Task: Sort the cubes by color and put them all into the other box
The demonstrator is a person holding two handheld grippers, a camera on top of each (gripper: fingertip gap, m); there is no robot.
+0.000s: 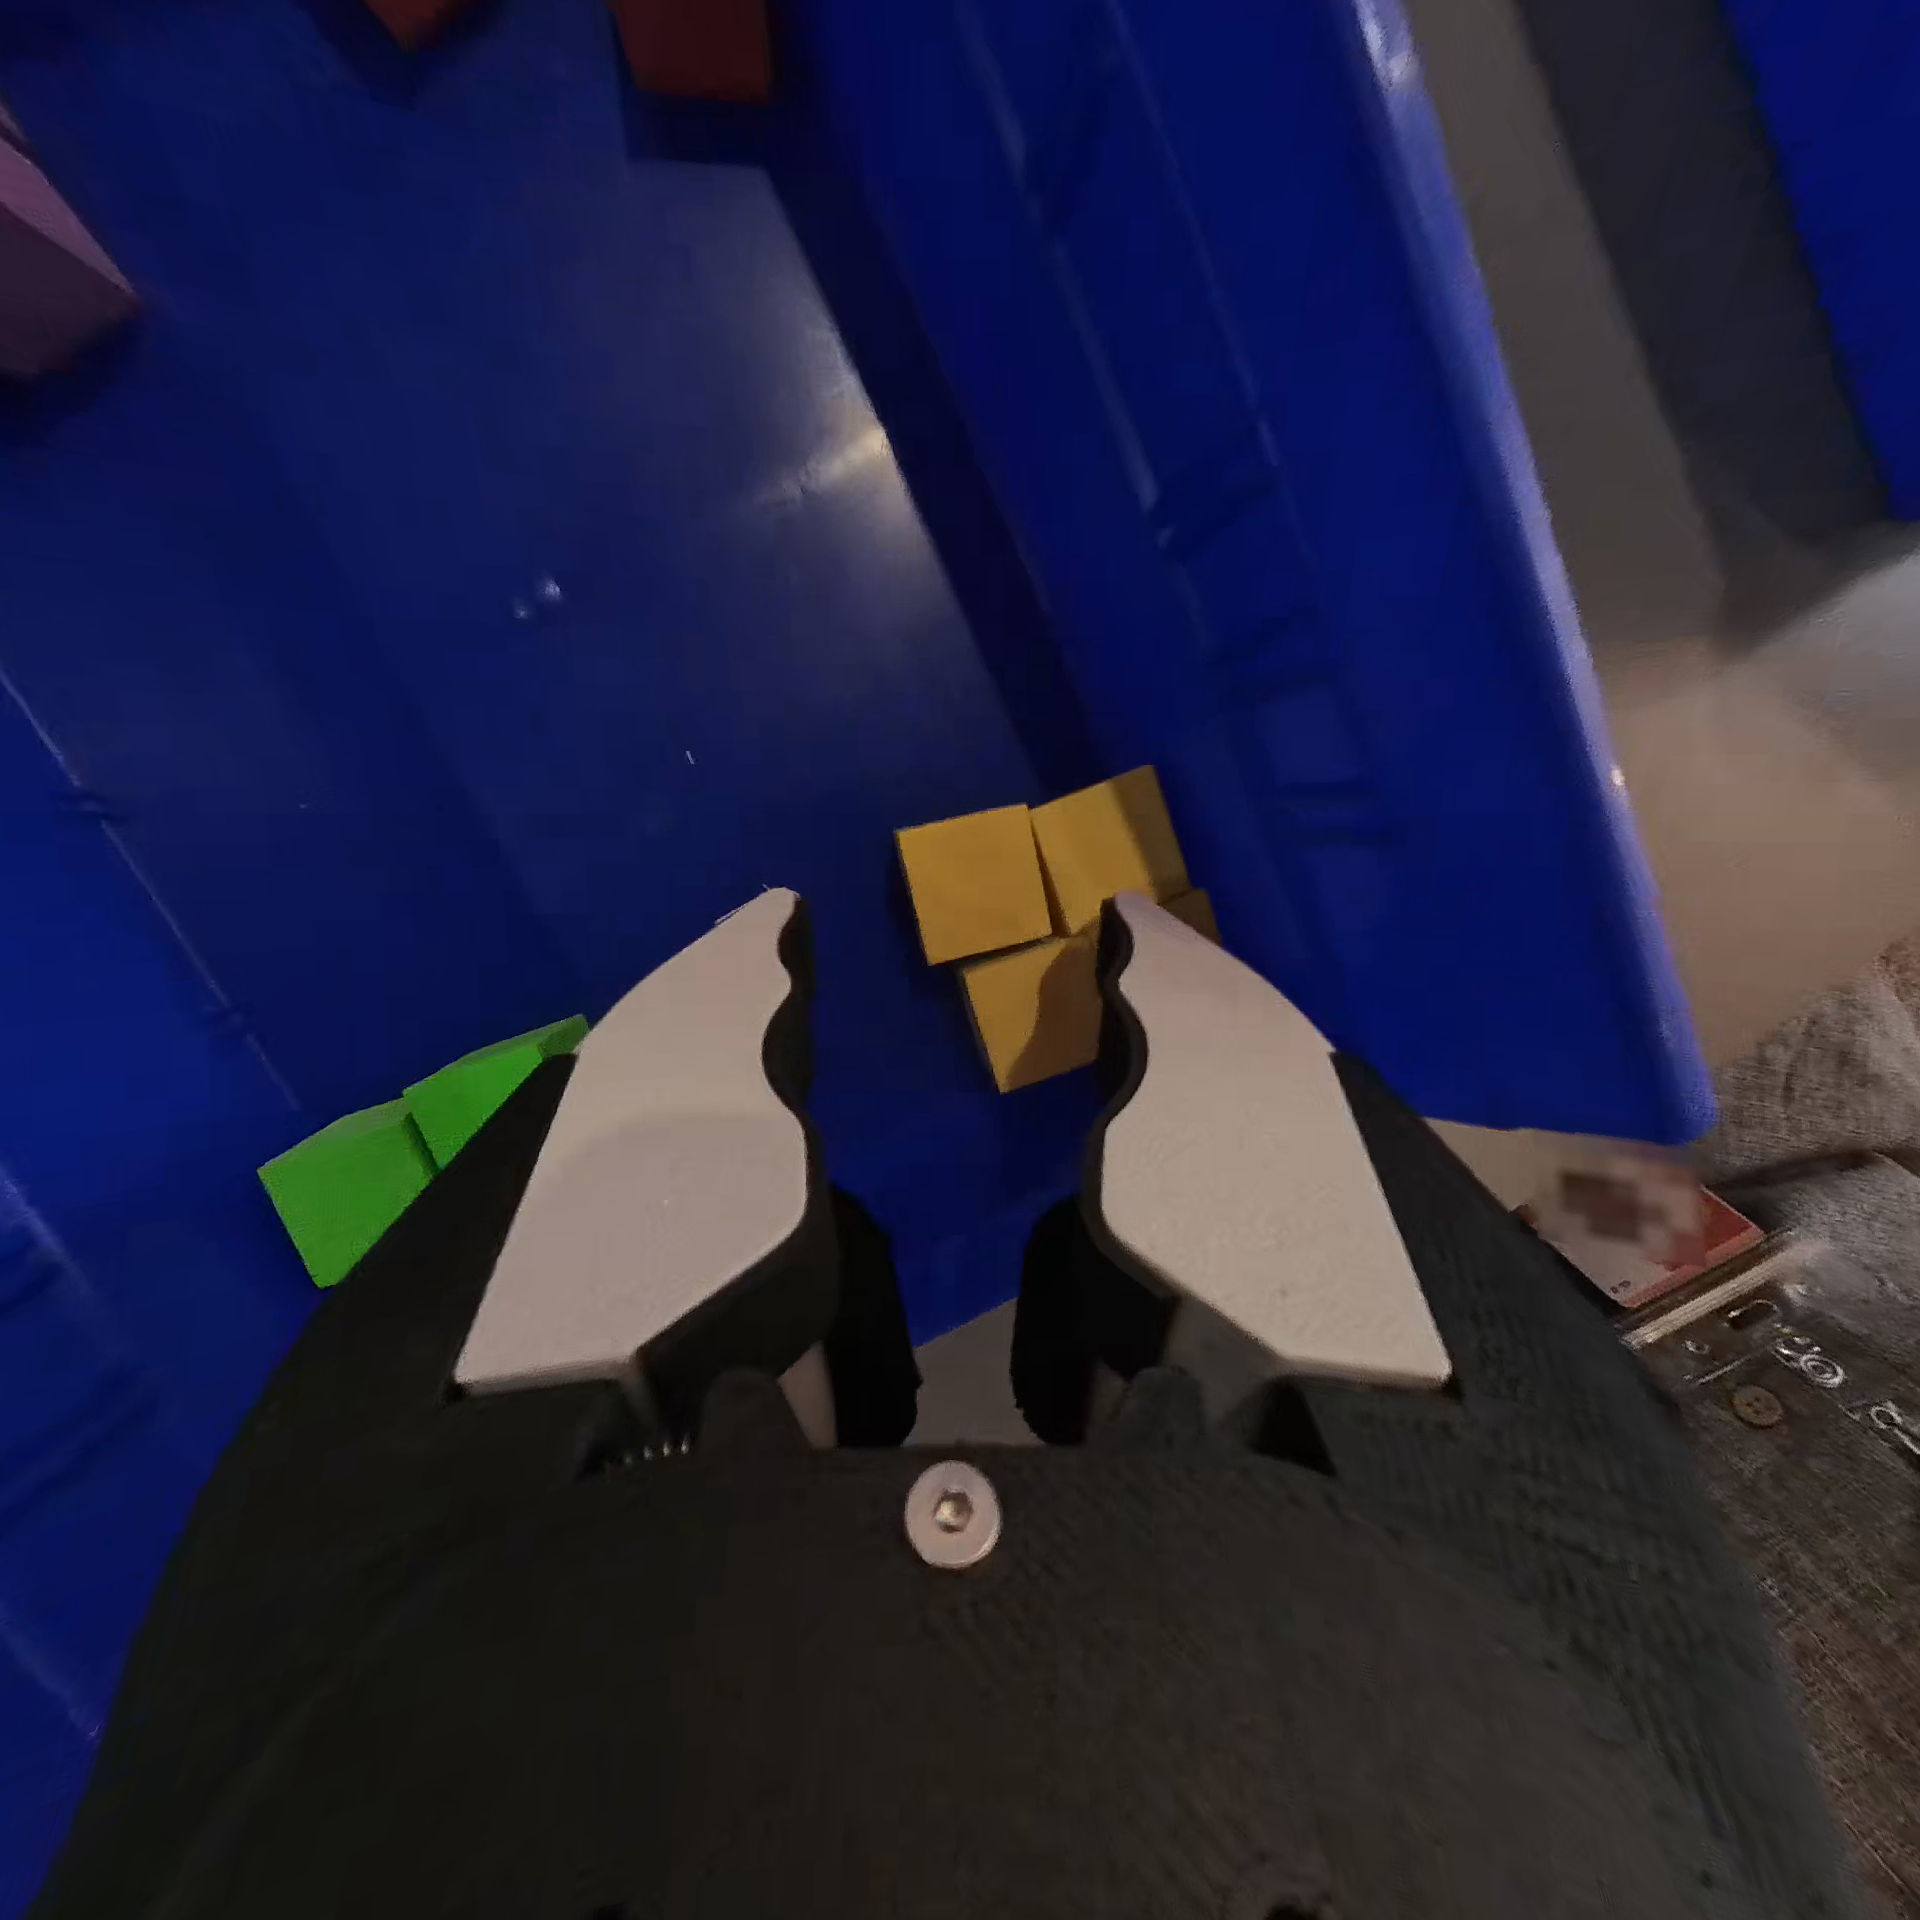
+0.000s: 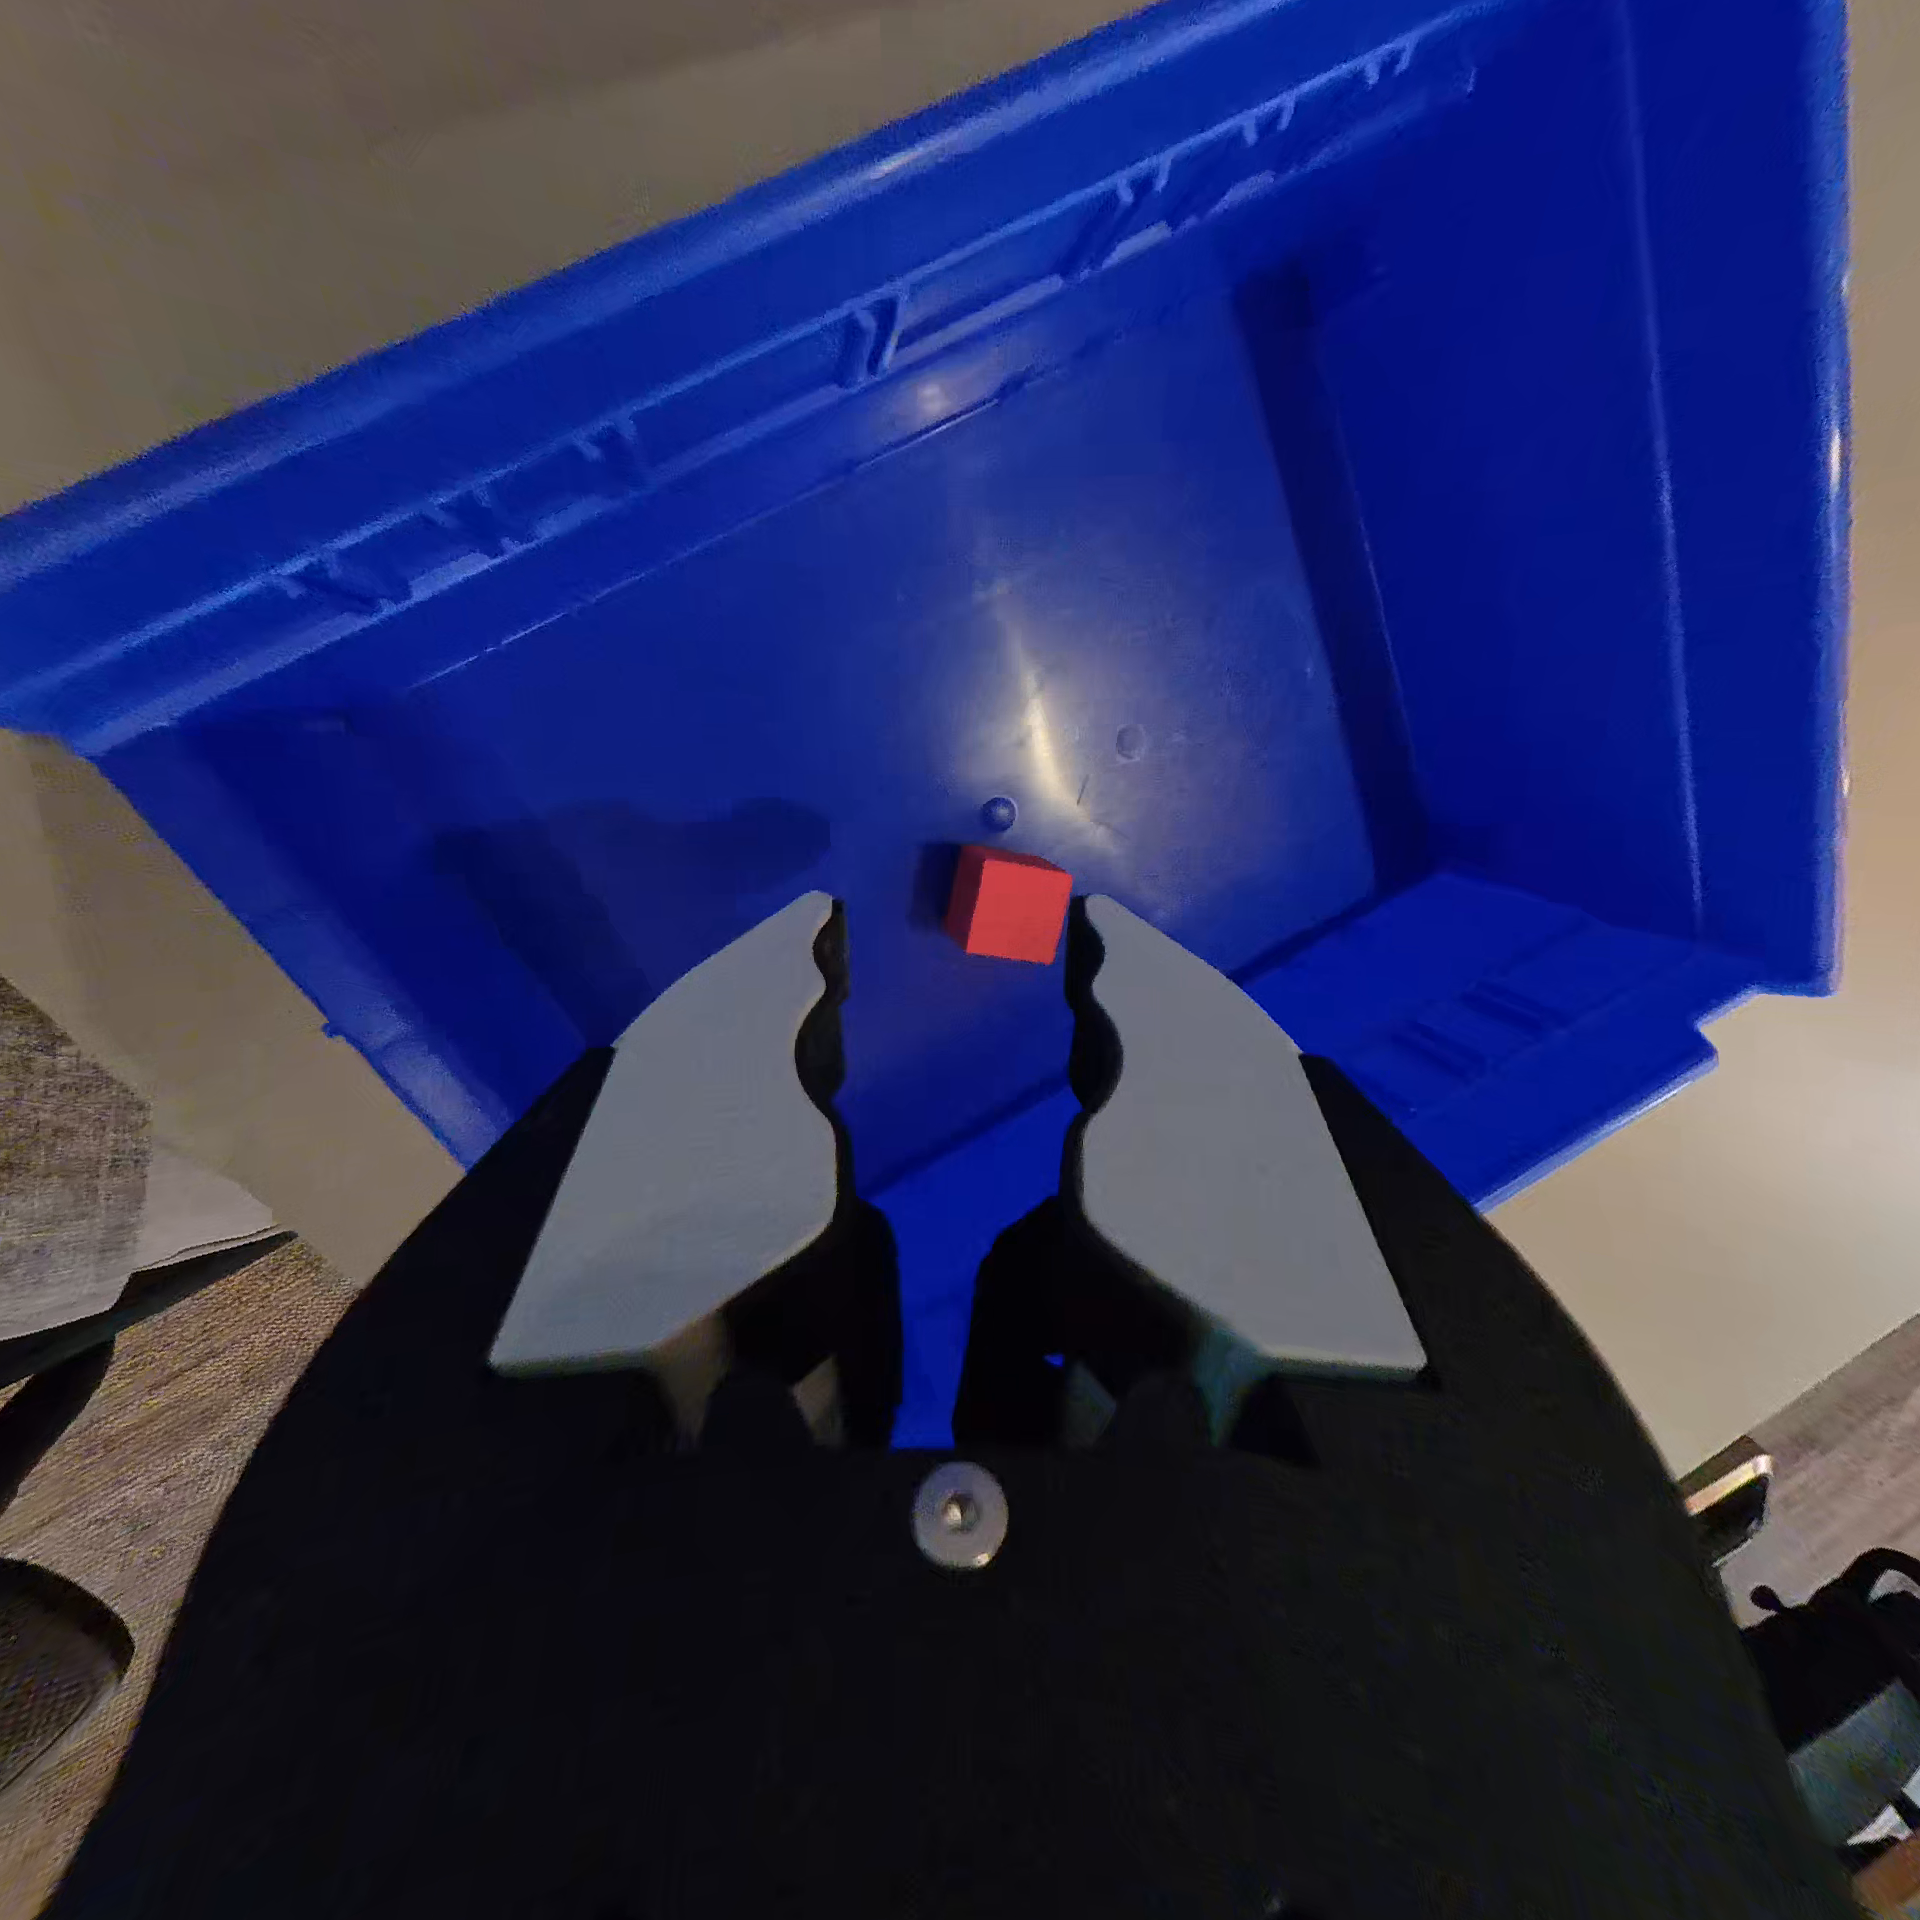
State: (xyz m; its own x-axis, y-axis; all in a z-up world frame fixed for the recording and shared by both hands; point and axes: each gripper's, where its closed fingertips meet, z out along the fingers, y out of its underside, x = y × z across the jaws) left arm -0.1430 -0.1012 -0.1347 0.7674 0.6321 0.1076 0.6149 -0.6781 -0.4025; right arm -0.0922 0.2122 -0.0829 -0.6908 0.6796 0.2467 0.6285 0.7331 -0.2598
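In the left wrist view my left gripper (image 1: 951, 909) is open and empty above the floor of a blue bin (image 1: 468, 520). Several yellow cubes (image 1: 1029, 914) lie clustered by the bin's right wall, just beyond and beside my right fingertip. Two green cubes (image 1: 405, 1132) lie left of my left finger, partly hidden by it. In the right wrist view my right gripper (image 2: 956, 914) is open and empty over another blue bin (image 2: 727, 675). A single red cube (image 2: 1006, 902) sits on that bin's floor, just beyond the fingertips and near the right one.
In the left wrist view a purple block (image 1: 47, 281) and red blocks (image 1: 691, 47) lie at the bin's far end. A beige tabletop (image 1: 1766, 779), grey fabric (image 1: 1829, 1060) and a red-and-white card (image 1: 1652, 1236) lie right of the bin. The right bin rests on a beige surface (image 2: 312, 208).
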